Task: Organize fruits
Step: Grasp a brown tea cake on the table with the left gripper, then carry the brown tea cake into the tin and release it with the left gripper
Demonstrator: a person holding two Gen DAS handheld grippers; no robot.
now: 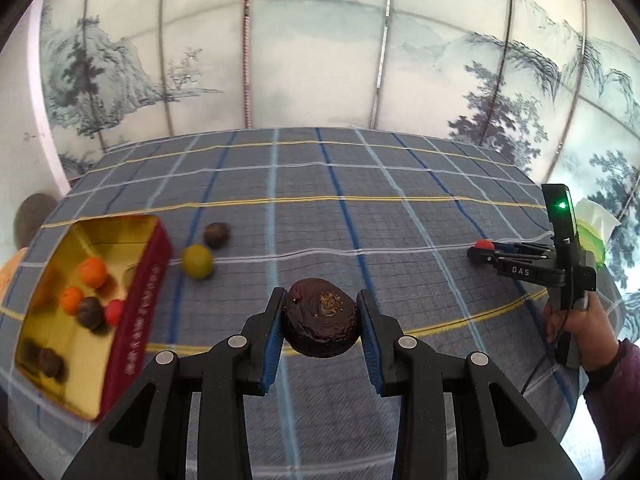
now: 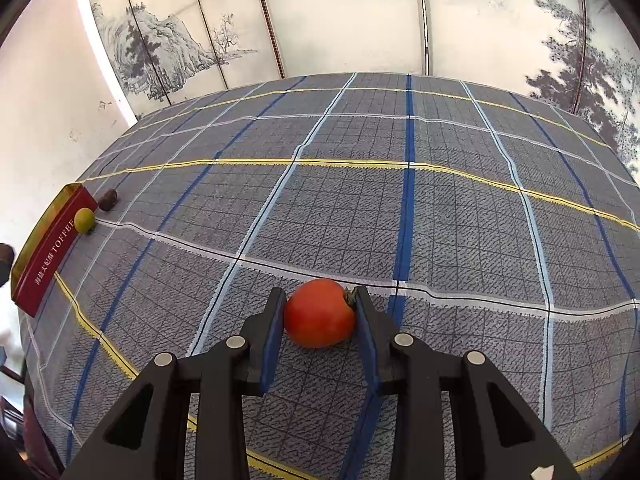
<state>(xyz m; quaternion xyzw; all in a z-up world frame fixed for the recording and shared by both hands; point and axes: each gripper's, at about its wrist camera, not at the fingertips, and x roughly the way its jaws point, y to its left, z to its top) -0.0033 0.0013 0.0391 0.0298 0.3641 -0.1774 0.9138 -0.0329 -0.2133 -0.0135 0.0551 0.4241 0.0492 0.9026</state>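
My left gripper [image 1: 322,312] is shut on a dark purple wrinkled fruit [image 1: 322,322], held above the checked cloth. To its left lies a red tin box [image 1: 140,312] with a gold inside, holding several orange, red and dark fruits. A green fruit [image 1: 197,261] and a small dark fruit [image 1: 216,234] lie on the cloth just right of the box. My right gripper [image 2: 320,312] is shut on a red tomato [image 2: 320,314] that rests low over the cloth; it shows at the right in the left wrist view [image 1: 478,251].
A grey-blue checked tablecloth [image 2: 400,200] covers the table. A painted folding screen [image 1: 320,60] stands behind it. A green and white packet [image 1: 592,224] sits at the far right edge. A person's hand [image 1: 580,320] holds the right gripper. The box [image 2: 48,256] lies far left of the tomato.
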